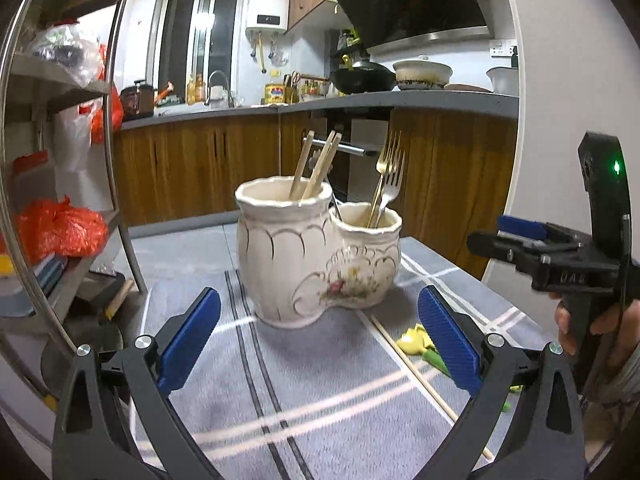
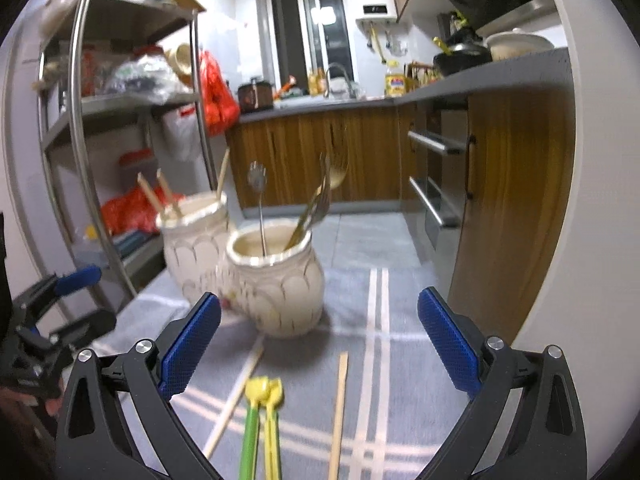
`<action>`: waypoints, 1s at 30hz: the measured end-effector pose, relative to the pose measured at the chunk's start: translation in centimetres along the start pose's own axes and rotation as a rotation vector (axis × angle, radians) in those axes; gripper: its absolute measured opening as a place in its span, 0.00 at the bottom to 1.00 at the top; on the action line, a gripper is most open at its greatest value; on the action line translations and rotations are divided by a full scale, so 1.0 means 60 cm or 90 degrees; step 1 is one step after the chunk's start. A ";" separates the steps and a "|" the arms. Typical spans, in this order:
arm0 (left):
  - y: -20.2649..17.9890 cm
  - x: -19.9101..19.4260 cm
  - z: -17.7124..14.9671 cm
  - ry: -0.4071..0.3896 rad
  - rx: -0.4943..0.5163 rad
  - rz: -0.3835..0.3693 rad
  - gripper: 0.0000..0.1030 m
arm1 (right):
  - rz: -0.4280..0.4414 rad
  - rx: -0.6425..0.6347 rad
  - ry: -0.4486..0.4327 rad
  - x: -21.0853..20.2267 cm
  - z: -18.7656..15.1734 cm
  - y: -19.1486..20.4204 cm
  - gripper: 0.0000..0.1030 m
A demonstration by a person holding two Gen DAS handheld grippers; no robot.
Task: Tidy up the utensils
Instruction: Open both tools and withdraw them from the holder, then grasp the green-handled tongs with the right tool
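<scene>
Blue-padded fingers framed the bottom of both wrist views. Left gripper stood with its jaws spread as wide as they go, and nothing was clamped between them; right gripper was likewise fully parted and held nothing. A hand showed on the right gripper's handle at the edge of the left view.

Just beyond the left gripper, on a grey cloth with pale stripes, stood a cream ceramic holder made of two joined pots, one taller and one shorter. Three wooden chopsticks stood tilted in the taller pot. The shorter pot held two forks, one gold and one silver, leaning against its rim, along with a thin metal utensil with a small claw-like head; the right view is blurred, so a further piece among the forks could not be ruled out.

On the cloth, outside the holder, lay the utensils not yet put away. Two loose wooden chopsticks lay near the right gripper, one straight and one angled toward the holder's base. Between them lay a pair of yellow and green plastic pieces with yellow heads, side by side, reaching out of the bottom of the right view. In the left view one chopstick ran diagonally from the holder's foot past the right-hand finger pad.
</scene>
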State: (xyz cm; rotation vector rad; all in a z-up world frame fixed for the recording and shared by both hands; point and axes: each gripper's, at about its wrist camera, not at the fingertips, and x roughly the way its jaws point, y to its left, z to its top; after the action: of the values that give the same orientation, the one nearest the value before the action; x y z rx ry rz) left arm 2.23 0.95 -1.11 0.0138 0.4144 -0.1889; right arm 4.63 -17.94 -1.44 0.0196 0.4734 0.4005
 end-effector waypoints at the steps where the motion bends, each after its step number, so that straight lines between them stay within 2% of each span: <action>1: 0.001 0.000 -0.004 0.007 -0.005 -0.001 0.95 | -0.005 -0.007 0.007 -0.001 -0.006 0.005 0.95; 8: 0.000 0.005 -0.022 0.046 -0.004 0.006 0.95 | -0.033 -0.058 0.078 0.005 -0.039 0.035 0.95; 15: 0.000 0.004 -0.025 0.046 -0.008 0.004 0.95 | -0.039 -0.104 0.147 0.018 -0.069 0.057 0.92; 16: 0.000 0.004 -0.025 0.047 -0.009 0.004 0.95 | -0.039 -0.113 0.152 0.018 -0.071 0.063 0.88; 17: 0.000 0.004 -0.025 0.047 -0.010 0.003 0.95 | -0.039 -0.120 0.154 0.017 -0.072 0.067 0.77; 18: 0.001 0.004 -0.024 0.047 -0.010 0.004 0.95 | -0.038 -0.125 0.159 0.019 -0.073 0.070 0.72; 20: 0.001 0.005 -0.025 0.048 -0.010 0.005 0.95 | -0.024 -0.128 0.178 0.022 -0.078 0.075 0.55; 21: 0.002 0.005 -0.026 0.048 -0.010 0.004 0.95 | -0.017 -0.128 0.183 0.022 -0.080 0.077 0.51; 23: 0.002 0.006 -0.026 0.051 -0.011 0.004 0.95 | 0.001 -0.136 0.197 0.023 -0.083 0.084 0.38; 26: 0.000 0.009 -0.027 0.053 -0.011 0.003 0.95 | 0.031 -0.147 0.212 0.024 -0.087 0.096 0.27; 30: -0.003 0.011 -0.028 0.056 -0.007 0.000 0.95 | 0.050 -0.159 0.238 0.032 -0.094 0.108 0.20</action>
State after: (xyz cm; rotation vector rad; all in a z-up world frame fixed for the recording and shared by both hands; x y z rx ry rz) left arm 2.10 0.76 -2.91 0.0111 0.5036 -0.1871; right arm 1.26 -11.68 -6.61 -0.2840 0.7898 0.5411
